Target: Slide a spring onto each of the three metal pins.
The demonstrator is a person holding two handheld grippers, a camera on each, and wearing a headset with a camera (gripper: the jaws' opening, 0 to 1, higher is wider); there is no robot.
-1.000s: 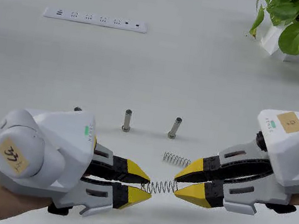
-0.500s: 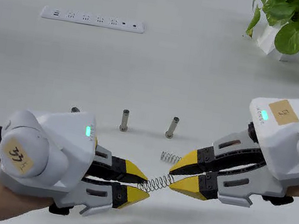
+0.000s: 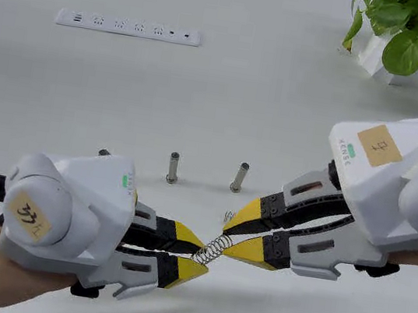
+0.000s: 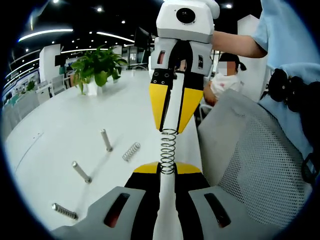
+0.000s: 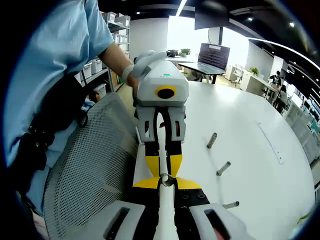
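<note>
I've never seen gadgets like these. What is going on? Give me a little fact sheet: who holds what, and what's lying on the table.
held spring: spans both grippers, above the table
left gripper: shut on one end
right gripper: shut on the other end
middle pin: upright, bare
right pin: upright, bare
third pin: looks coiled, may already carry a spring
loose spring: lying near the pins
background: power strip, potted plant
</note>
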